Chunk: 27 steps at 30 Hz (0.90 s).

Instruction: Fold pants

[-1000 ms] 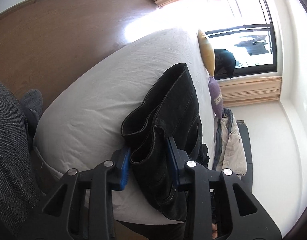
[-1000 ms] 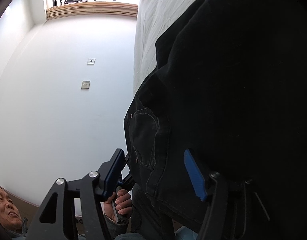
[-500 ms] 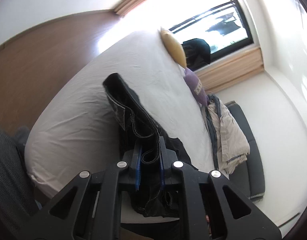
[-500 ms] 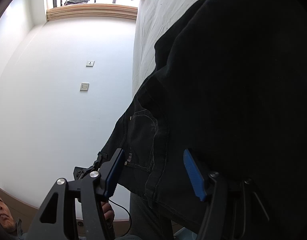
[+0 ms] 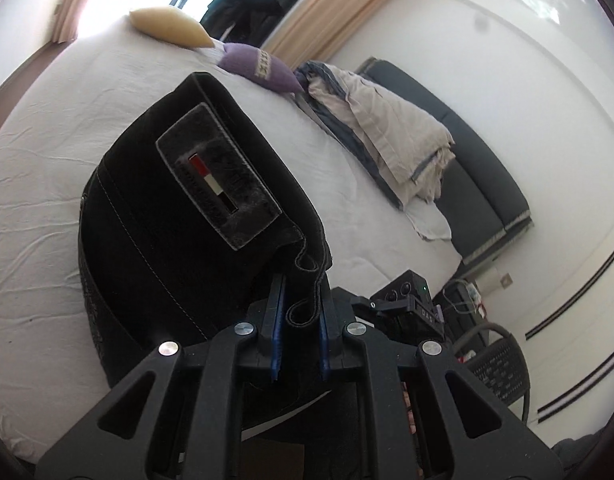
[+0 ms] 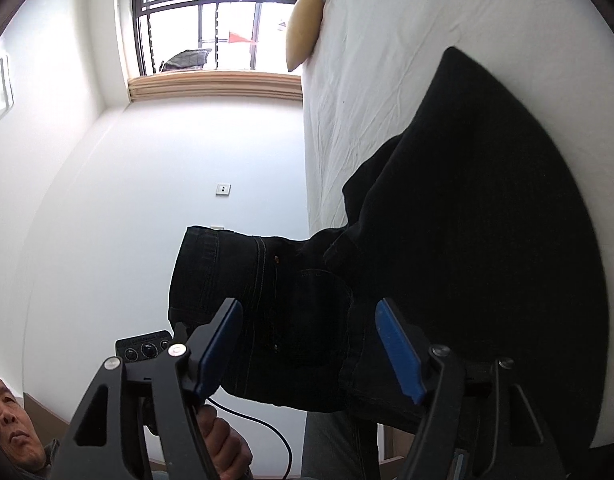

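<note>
Change since earlier frame: left gripper point(image 5: 299, 316) has swung round, lifting the waistband; the leather label patch point(image 5: 219, 176) now faces the camera, and the waist end now juts off the bed edge in the right view.
Left gripper: fingers together, clamped on a loop of the pants' point(image 5: 179, 248) waistband hem.
Right gripper point(image 6: 311, 344): fingers apart, straddling the waist end of the pants point(image 6: 487, 220) without pinching; contact cannot be confirmed.
Pants location: bunched on the near edge of the bed point(image 5: 47, 168), waist end raised by the left gripper.
Step in hand: judged as an early lift and spread, before any fold.
Next move calls for: right gripper to close on the opposite waistband corner, then both to pull the fabric flat.
Far field: yellow pillow point(image 5: 167, 28), purple pillow point(image 5: 259, 68), folded duvet point(image 5: 387, 128).
</note>
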Each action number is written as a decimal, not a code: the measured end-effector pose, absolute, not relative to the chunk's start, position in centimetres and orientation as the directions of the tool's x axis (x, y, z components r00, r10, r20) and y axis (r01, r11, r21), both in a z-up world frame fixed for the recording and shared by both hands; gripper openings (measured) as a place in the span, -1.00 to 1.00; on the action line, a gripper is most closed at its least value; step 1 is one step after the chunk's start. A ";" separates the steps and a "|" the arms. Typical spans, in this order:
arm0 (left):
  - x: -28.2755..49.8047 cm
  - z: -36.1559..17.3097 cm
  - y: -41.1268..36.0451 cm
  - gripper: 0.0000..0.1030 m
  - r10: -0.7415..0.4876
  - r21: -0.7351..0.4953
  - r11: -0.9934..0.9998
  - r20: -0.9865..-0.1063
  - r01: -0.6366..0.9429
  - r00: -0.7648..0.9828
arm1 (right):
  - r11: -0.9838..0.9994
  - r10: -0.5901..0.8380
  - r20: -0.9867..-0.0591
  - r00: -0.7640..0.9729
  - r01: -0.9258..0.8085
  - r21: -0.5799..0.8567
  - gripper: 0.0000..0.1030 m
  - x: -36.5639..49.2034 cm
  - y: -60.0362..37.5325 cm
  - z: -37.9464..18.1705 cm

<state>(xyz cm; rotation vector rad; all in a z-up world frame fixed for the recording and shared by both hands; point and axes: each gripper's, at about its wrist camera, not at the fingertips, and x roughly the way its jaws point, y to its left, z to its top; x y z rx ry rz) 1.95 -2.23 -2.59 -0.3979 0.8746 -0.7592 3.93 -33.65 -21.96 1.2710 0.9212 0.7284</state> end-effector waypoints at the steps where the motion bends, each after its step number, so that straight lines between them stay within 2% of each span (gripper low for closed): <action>1: 2.0 -3.0 -4.0 -0.77 -0.737 -0.584 0.675 -0.556 0.451 0.384 | 0.154 0.860 -0.160 0.484 0.052 0.987 0.42 3.8 -34.4 -22.2; 8: 2.3 -8.8 -15.7 -0.77 -0.697 -0.494 0.661 -0.683 0.564 0.220 | 0.143 0.800 -0.166 0.577 0.085 0.986 0.45 2.7 -39.1 -22.1; 11: 2.3 -10.9 -18.7 -0.83 -0.690 -0.491 0.650 -0.702 0.581 0.178 | 0.190 0.776 -0.200 0.599 0.081 0.978 0.45 2.5 -40.5 -21.2; 15: 0.4 -11.2 -21.8 -0.83 -0.685 -0.431 0.616 -0.706 0.659 0.178 | 0.224 0.761 -0.217 0.611 0.067 0.972 0.45 2.3 -41.4 -20.4; 20: -1.2 -11.4 -21.5 -0.83 -0.689 -0.431 0.616 -0.701 0.659 0.185 | 0.254 0.772 -0.255 0.583 0.084 0.963 0.45 3.2 -40.0 -20.6; 23: -0.5 -9.8 -17.8 -0.83 -0.706 -0.452 0.645 -0.661 0.617 0.254 | 0.298 0.797 -0.292 0.528 0.077 0.951 0.45 3.3 -39.2 -20.8; 27: 1.2 -9.0 -13.8 -0.83 -0.675 -0.462 0.714 -0.654 0.526 0.342 | 0.373 0.821 -0.369 0.435 0.079 0.924 0.45 4.9 -36.9 -21.6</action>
